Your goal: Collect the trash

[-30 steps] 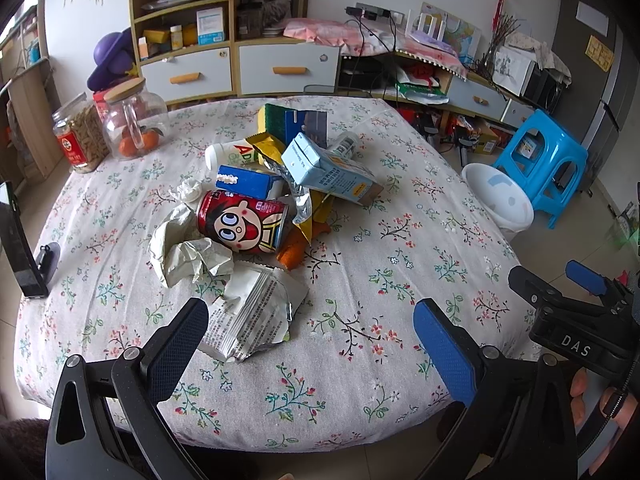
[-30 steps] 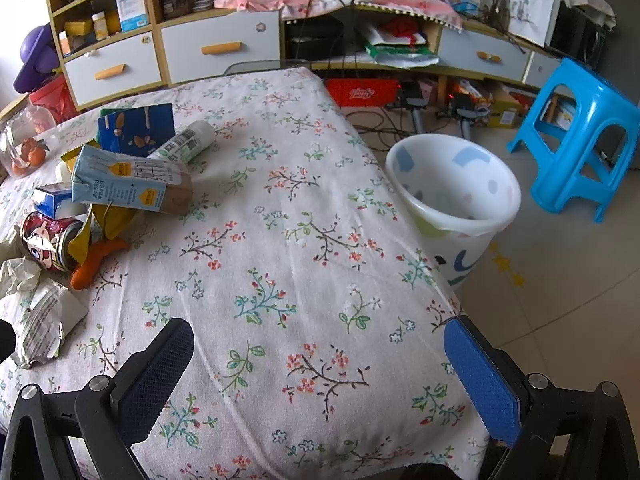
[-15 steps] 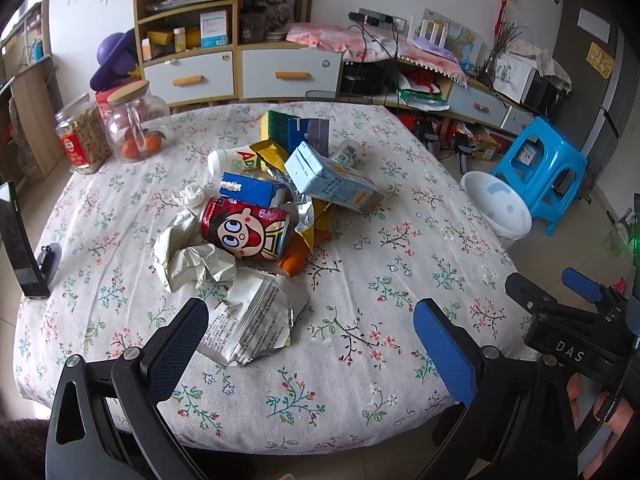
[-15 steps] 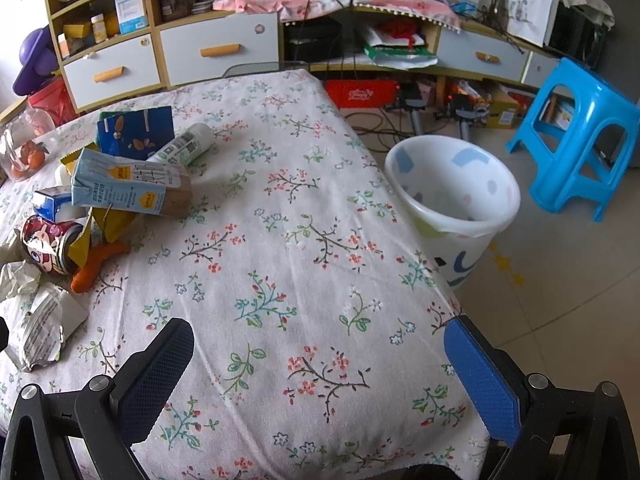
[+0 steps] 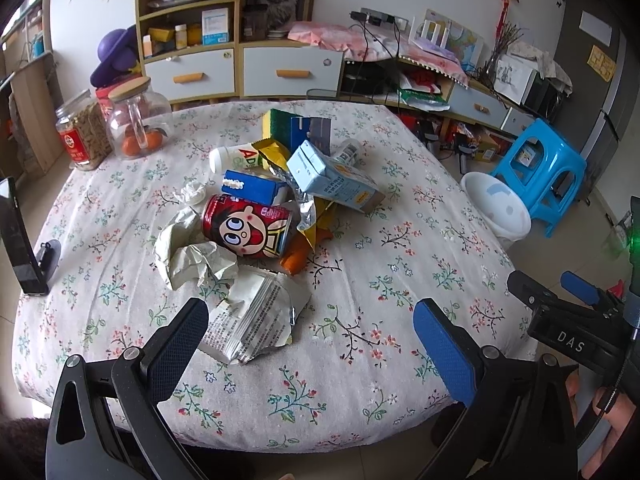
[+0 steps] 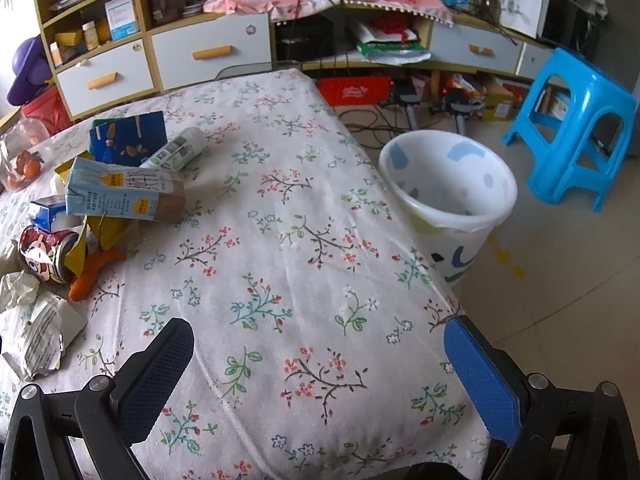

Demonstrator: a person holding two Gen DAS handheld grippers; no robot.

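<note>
I count one red drink can with a cartoon face, one pale blue milk carton, one small blue-and-white box and two white plastic bottles, one lettered green, one barcoded. I see two crumpled papers, one white printed wrapper, one white patterned waste bin, two glass jars and one blue plastic stool.
</note>
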